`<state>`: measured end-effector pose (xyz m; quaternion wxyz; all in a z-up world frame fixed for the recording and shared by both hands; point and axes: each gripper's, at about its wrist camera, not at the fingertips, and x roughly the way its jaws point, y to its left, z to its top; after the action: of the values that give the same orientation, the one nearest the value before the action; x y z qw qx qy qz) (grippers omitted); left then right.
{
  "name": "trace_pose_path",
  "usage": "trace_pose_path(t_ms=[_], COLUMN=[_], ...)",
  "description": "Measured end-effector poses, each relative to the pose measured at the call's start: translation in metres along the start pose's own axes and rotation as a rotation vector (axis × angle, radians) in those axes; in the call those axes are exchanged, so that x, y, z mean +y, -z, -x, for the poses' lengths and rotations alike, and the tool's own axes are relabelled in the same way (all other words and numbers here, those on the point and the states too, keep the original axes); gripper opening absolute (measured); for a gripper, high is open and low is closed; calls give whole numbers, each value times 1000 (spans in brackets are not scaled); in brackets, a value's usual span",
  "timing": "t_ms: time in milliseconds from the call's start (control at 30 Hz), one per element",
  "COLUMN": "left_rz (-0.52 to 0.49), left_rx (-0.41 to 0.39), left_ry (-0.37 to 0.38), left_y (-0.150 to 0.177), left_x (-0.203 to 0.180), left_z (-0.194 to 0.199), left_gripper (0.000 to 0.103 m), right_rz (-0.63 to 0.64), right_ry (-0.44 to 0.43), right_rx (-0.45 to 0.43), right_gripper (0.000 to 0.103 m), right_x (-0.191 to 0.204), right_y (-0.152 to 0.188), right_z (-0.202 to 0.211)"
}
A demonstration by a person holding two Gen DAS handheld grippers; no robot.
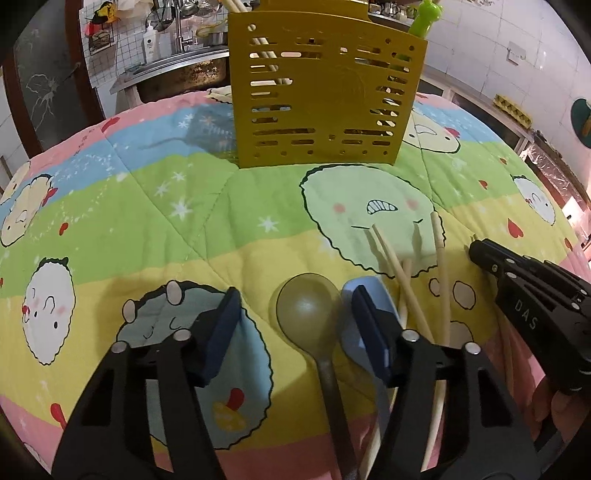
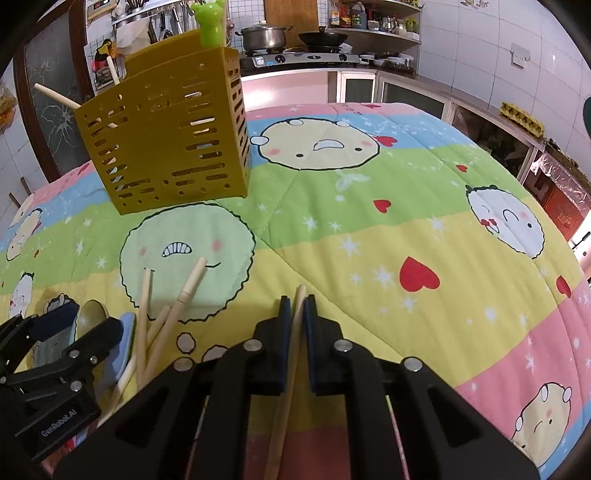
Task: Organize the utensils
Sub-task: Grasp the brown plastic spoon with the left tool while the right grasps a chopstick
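Right wrist view: the right gripper (image 2: pixel 294 306) is clamped on a single wooden chopstick (image 2: pixel 286 387), whose tip pokes out past the pads toward 12 o'clock. At 10 o'clock stands the yellow slotted holder (image 2: pixel 166 136) on the cartoon quilt (image 2: pixel 406 229), with chopsticks and a green frog-topped utensil (image 2: pixel 210 22) already inside. Left wrist view: the left gripper (image 1: pixel 295 325) hangs with its tongs apart above an olive spoon (image 1: pixel 308 310) and a blue spoon (image 1: pixel 376 295); loose chopsticks (image 1: pixel 441 266) lie at 2 o'clock.
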<state>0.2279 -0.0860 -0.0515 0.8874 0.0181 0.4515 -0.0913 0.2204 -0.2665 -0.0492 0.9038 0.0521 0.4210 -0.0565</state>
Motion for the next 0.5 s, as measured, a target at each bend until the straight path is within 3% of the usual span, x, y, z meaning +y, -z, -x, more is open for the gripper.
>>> trace_pose_path(t_ms=[33, 67, 100, 500], left_rz=[2, -2, -6, -16], left_rx=[-2, -3, 7, 6], left_ry=[-1, 9, 35, 61], left_y=[0, -1, -2, -11], left_x=[0, -1, -2, 2], left_z=[0, 1, 0, -4], left_gripper=[51, 38, 34, 34], right_rz=[-1, -1, -1, -6], right_ry=[-1, -1, -1, -9], right_rx=[-1, -2, -2, -13], right_gripper=[8, 8, 8, 8], right_x=[0, 0, 0, 0], right_y=[0, 0, 0, 0], right_z=[0, 1, 0, 2])
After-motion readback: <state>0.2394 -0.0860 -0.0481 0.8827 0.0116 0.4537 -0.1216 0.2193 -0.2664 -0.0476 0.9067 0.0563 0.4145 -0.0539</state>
